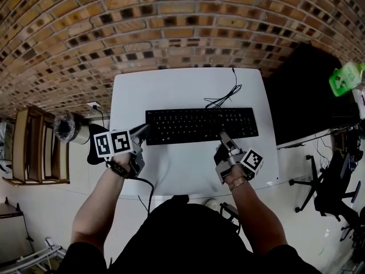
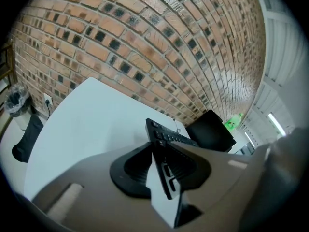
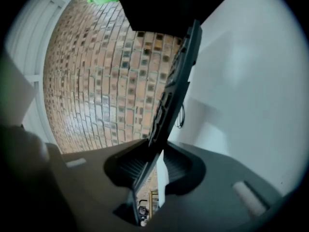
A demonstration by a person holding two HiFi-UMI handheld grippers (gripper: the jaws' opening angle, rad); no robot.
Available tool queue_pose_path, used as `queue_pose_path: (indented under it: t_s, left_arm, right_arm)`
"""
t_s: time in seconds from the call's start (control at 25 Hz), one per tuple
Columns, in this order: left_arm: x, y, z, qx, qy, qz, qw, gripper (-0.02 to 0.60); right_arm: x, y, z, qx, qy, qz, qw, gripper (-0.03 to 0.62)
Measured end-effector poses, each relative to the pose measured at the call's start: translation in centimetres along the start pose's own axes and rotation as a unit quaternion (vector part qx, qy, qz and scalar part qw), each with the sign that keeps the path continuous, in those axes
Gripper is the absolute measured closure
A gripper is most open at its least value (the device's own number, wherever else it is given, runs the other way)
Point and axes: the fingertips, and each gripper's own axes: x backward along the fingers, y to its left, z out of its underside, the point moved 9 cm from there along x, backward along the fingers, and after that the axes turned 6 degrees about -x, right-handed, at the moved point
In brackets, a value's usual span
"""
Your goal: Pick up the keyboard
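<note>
Left gripper (image 1: 142,133): jaws closed partway, pads clamped on the left end of the keyboard (image 1: 194,124). In the left gripper view the thin black edge sits pinched between the pads.

Right gripper (image 1: 223,138): jaws closed to about the same width, gripping the keyboard's near long edge right of centre. The right gripper view shows the slab (image 3: 176,81) running out from the pads.

Keyboard lies across the middle of the white table (image 1: 171,90). Its near edge looks slightly raised, though the head view does not settle this.

Handling, judged: light, stiff plastic with smooth edges, so it could pivot in a thin pinch. Two holds set well apart suit it; both hands should rise evenly.

Cable (image 1: 225,99) trails in loops from the far edge and may drag. Brick wall beyond.
</note>
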Motion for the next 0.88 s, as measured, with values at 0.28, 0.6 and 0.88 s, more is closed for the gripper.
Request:
queue_pose_path:
  t_s: [0.28, 0.6, 0.88]
  left_arm:
    - [3.1, -4.4, -2.0, -0.034, -0.072, 0.03, 0.9964, 0.482]
    - [7.0, -10.6, -2.9, -0.074, -0.146, 0.053, 0.9851, 0.482]
    - [10.4, -16.5, -0.9, -0.097, -0.201, 0.051, 0.9734, 0.482]
  right_arm:
    - [1.5, 7.0, -1.3, 0.062, 0.001, -0.069, 0.996, 0.499]
    - [5.4, 14.5, -3.0, 0.152, 0.007, -0.134, 0.979, 0.499]
    - [10.3, 18.8, -4.0, 0.202, 0.025, -0.185, 0.962, 0.499]
